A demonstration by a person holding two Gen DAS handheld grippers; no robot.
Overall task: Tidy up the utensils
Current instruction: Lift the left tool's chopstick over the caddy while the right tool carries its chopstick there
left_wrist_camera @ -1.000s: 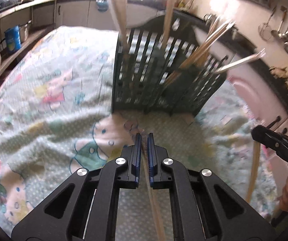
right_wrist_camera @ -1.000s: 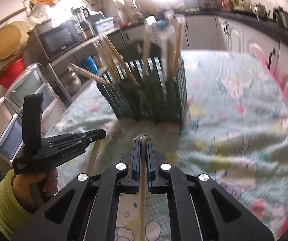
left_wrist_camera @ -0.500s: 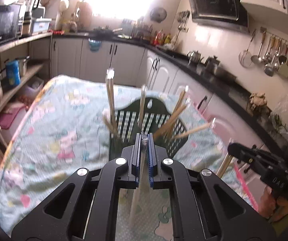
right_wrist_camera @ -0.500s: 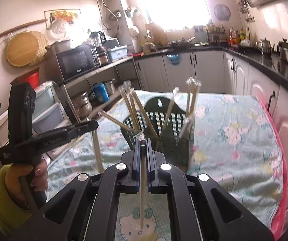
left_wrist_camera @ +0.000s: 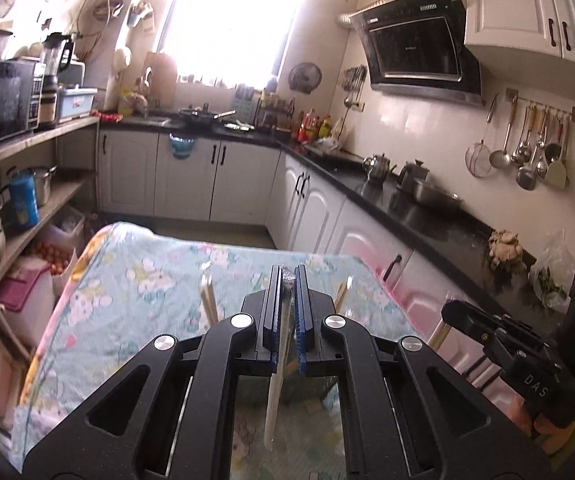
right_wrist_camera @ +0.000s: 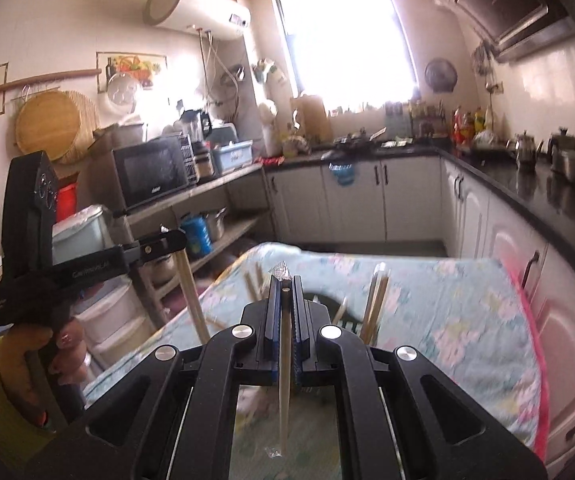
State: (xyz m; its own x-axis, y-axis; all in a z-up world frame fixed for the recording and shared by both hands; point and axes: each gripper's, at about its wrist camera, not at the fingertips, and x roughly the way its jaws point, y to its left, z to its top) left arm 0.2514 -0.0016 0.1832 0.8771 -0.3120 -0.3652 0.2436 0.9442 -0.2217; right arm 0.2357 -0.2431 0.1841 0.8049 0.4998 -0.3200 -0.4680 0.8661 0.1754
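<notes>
Left hand-held gripper [left_wrist_camera: 288, 280]: jaws closed to a narrow slit, pads pressing on a thin wrapped stick that hangs down between the fingers; the tool points slightly below level. Seen from the right wrist view, the left hand [right_wrist_camera: 27, 360], in a yellow-green sleeve, is wrapped around its pistol-style handle, fingers curled in front. Right hand-held gripper [right_wrist_camera: 286, 282]: jaws likewise closed, pads clamped on a second thin stick, pointing slightly below level. It lies to the right of the left hand-held gripper, at about the same height, and apart from it.
</notes>
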